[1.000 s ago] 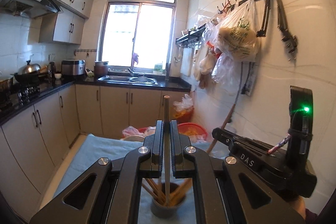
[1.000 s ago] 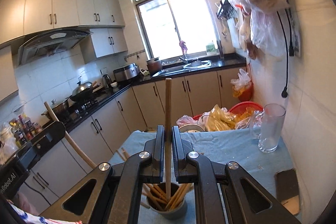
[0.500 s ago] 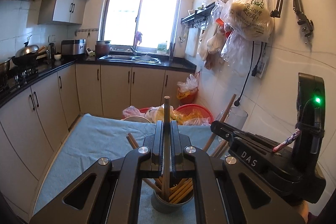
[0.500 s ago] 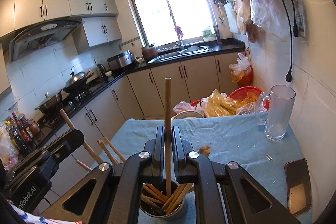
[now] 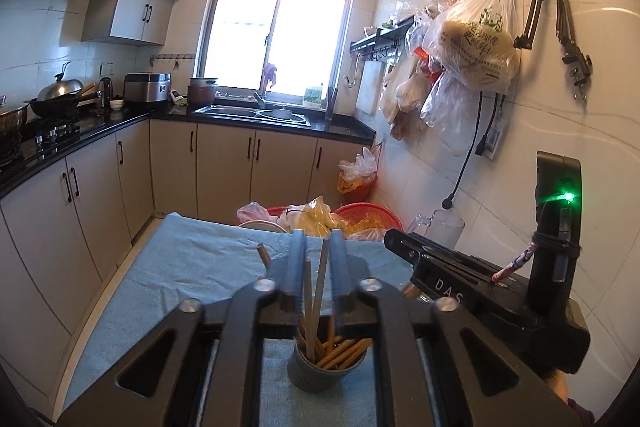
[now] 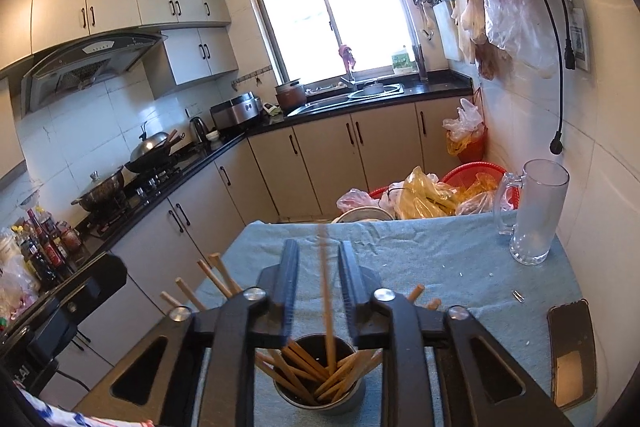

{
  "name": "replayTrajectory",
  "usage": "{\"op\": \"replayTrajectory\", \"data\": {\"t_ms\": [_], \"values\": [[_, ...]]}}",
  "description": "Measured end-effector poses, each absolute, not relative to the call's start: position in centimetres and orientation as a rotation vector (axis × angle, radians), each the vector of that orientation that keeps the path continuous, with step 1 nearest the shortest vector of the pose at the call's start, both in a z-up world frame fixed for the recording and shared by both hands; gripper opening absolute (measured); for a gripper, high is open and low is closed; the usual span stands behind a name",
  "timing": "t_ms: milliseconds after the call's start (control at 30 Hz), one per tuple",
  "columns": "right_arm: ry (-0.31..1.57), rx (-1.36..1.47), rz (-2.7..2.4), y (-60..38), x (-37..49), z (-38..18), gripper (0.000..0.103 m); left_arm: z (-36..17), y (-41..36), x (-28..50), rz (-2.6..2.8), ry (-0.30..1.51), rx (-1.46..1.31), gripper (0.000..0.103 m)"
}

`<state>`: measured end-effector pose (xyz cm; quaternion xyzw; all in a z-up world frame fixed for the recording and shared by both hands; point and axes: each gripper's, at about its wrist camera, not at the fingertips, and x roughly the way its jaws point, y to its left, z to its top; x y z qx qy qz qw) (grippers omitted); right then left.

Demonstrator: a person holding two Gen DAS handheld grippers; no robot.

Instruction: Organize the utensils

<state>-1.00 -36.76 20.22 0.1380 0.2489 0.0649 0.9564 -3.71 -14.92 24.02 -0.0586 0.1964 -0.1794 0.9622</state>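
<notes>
A grey metal cup (image 5: 320, 373) (image 6: 320, 393) full of wooden chopsticks stands on the blue cloth of the table (image 5: 192, 267) (image 6: 440, 251). My left gripper (image 5: 316, 247) is open just above the cup, and a chopstick (image 5: 320, 283) stands loose between its jaws with its lower end in the cup. My right gripper (image 6: 318, 255) is open above the same cup, and a blurred chopstick (image 6: 326, 291) drops between its jaws into the cup. The right gripper's body (image 5: 480, 295) shows at the right of the left wrist view.
A glass mug (image 6: 534, 215) stands at the table's far right by the tiled wall. A phone (image 6: 572, 347) lies at the right edge. Red baskets with plastic bags (image 6: 432, 193) sit beyond the table. Cabinets and counter (image 5: 80, 155) run along the left.
Both grippers have opened and let go of their chopsticks, which have dropped into the cup. Both grippers have lowered toward the cup.
</notes>
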Motion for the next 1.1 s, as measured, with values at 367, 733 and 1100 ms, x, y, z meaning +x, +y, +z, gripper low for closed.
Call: {"op": "replayTrajectory", "data": {"t_ms": [367,733,1100], "values": [[0.467,0.278,0.143,-36.3,-4.3,22.1,0.038,25.4,-12.1,-8.3,-0.331,0.342,-0.12,0.043],[0.514,0.268,0.093,-36.8,-8.9,19.5,0.056,22.0,-9.6,-10.5,-0.223,0.446,-0.064,0.068],[0.674,0.374,0.036,-38.3,-12.3,12.7,0.06,17.6,-8.3,-11.7,-0.16,0.573,-0.038,0.077]]}}
